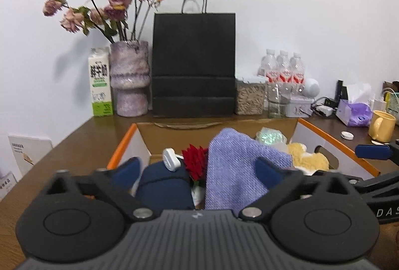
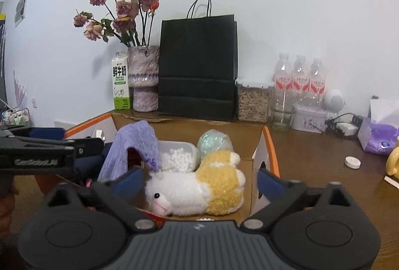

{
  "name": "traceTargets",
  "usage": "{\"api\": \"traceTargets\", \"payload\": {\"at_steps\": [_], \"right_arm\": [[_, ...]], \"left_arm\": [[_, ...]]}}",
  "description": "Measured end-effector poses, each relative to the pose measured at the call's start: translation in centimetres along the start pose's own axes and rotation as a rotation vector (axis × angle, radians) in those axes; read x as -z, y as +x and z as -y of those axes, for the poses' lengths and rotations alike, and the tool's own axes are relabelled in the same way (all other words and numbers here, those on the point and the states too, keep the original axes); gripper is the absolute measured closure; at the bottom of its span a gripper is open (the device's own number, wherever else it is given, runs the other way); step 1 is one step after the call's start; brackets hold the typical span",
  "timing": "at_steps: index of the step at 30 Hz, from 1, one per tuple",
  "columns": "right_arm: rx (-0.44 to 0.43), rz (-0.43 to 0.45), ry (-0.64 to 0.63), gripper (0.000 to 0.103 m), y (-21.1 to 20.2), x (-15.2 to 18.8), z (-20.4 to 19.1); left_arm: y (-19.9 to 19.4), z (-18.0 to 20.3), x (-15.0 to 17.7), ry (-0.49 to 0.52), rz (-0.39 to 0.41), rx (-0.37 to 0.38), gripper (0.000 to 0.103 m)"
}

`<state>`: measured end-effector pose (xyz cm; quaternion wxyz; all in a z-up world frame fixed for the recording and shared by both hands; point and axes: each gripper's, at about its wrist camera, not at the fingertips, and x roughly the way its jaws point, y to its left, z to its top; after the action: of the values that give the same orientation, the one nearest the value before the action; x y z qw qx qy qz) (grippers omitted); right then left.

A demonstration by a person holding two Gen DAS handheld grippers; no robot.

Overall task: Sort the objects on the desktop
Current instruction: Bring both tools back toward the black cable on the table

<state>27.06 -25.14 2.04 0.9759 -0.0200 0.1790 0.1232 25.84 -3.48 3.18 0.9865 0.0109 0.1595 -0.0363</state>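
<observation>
Over the cardboard box (image 2: 259, 145) on the desk (image 2: 311, 145), both claws gape wide and empty: left claw (image 1: 199, 167) above the purple cloth (image 1: 234, 165), right claw (image 2: 199, 182) above the plush toy (image 2: 199, 185).

Even bright indoor light, soft wall shadows, fisheye-bent edges, near foreground blurred

The desk (image 2: 311, 157) looks like matt brown wood grain. On it stands a cardboard box (image 2: 259, 152), raw brown inside with smooth white, orange-edged walls. Within it lie a coarse-woven lilac cloth (image 1: 232, 165), a fleecy plush toy (image 2: 199, 185) and a clear plastic tub (image 2: 179, 155). At the desk's far edge stand a matt black paper bag (image 2: 198, 65) and a rough, mottled vase (image 2: 144, 80).
</observation>
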Motion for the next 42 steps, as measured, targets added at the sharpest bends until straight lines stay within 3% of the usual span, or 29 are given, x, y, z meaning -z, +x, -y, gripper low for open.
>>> {"api": "traceTargets", "payload": {"at_steps": [23,29,42], "right_arm": [[0.025,0.013,0.020,0.000,-0.5,0.3,0.3],[0.044,0.031,0.028,0.000,-2.4,0.5,0.3],[0.042,-0.017,-0.027,0.000,-7.2,3.1,-0.9]], "left_arm": [[-0.8,0.1,0.4,-0.004,0.031,-0.042,0.000],[-2.5,-0.4,0.7,-0.012,0.024,-0.055,0.000],[-6.6,-1.6,2.7,0.011,-0.030,-0.068,0.000]]}}
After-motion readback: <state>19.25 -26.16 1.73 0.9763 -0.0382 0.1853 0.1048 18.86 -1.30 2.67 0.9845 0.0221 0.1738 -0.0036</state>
